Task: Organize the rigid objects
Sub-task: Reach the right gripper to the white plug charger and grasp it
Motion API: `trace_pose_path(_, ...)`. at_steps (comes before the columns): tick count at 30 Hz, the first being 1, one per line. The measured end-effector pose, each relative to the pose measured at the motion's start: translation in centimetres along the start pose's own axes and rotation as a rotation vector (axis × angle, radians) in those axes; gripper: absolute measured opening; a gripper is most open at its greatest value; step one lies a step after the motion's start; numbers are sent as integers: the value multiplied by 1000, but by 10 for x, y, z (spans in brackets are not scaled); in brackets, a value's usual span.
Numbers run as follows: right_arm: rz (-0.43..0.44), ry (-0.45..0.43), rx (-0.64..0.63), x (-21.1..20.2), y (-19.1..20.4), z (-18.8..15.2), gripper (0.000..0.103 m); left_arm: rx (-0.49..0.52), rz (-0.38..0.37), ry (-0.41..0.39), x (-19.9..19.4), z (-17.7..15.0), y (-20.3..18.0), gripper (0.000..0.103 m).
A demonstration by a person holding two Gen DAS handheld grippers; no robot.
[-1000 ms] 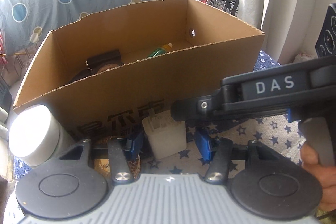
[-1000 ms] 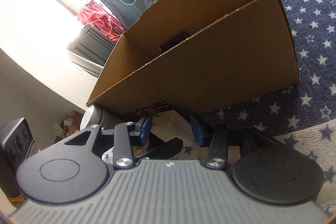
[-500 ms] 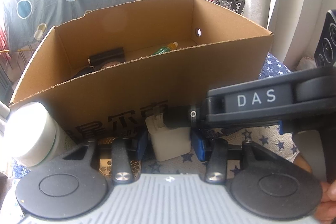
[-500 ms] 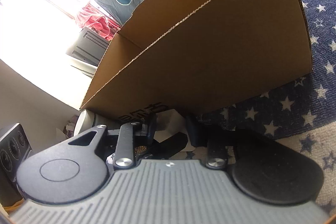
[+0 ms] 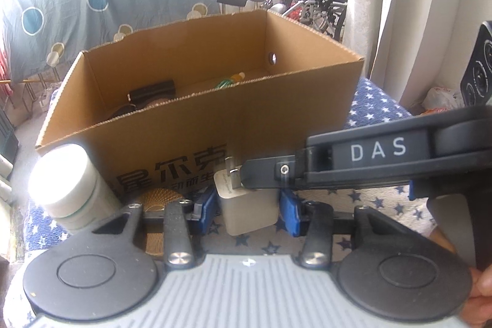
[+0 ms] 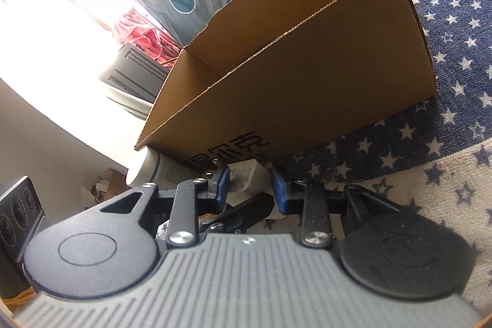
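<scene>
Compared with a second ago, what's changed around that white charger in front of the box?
Both tools closed in: the left tool, earlier clear of the white charger, now presses its sides, and the right tool has narrowed onto its pronged end. Lift-off is unclear. The cardboard box and white jar stayed put.

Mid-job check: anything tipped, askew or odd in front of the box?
The white jar lies on its side against the front left corner of the cardboard box instead of standing. And both the left gripper and right gripper grip the same white charger, prongs up, which looks redundant.
</scene>
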State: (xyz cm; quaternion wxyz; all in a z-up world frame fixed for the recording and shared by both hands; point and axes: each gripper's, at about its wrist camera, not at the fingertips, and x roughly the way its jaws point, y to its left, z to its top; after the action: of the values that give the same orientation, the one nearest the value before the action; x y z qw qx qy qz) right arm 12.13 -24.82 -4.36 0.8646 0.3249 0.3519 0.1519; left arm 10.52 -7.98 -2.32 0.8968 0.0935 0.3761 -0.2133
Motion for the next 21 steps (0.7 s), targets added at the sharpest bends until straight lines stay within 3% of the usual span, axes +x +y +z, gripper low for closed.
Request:
trace_pose_path(12,26,-91,-85,-57,46,-4,29,24,9,-138,-65,10,-4,46)
trace_pose_path(21,63,-160,-218,-86,86,44,31,2,11,-235,-82,70,12,46)
